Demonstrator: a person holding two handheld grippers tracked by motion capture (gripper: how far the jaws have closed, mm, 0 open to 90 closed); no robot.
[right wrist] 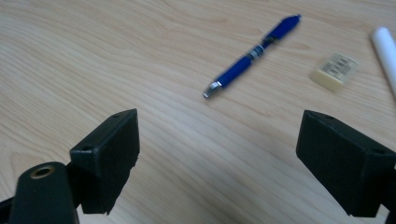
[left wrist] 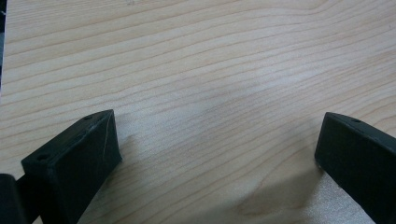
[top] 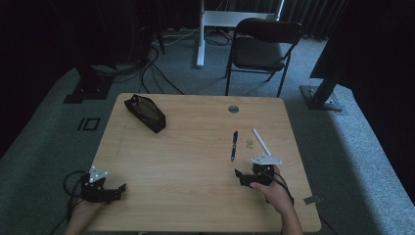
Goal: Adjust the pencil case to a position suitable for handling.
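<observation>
A blue pen (top: 234, 145) (right wrist: 252, 56) lies on the wooden table (top: 195, 147), right of centre. Beside it sit a small eraser (top: 249, 143) (right wrist: 334, 71) and a white pen (top: 261, 141) (right wrist: 385, 51). A black pencil case (top: 145, 113) rests at the table's far left. My right gripper (top: 243, 176) (right wrist: 219, 149) stands open just short of the blue pen, with nothing between its jaws. My left gripper (top: 115, 191) (left wrist: 217, 144) is open near the front left corner, over bare wood.
A round cable grommet (top: 233, 109) is set into the table's far edge. Behind the table stand a black folding chair (top: 262, 46) and a white desk leg (top: 200, 34). Cables lie on the grey carpet at the left.
</observation>
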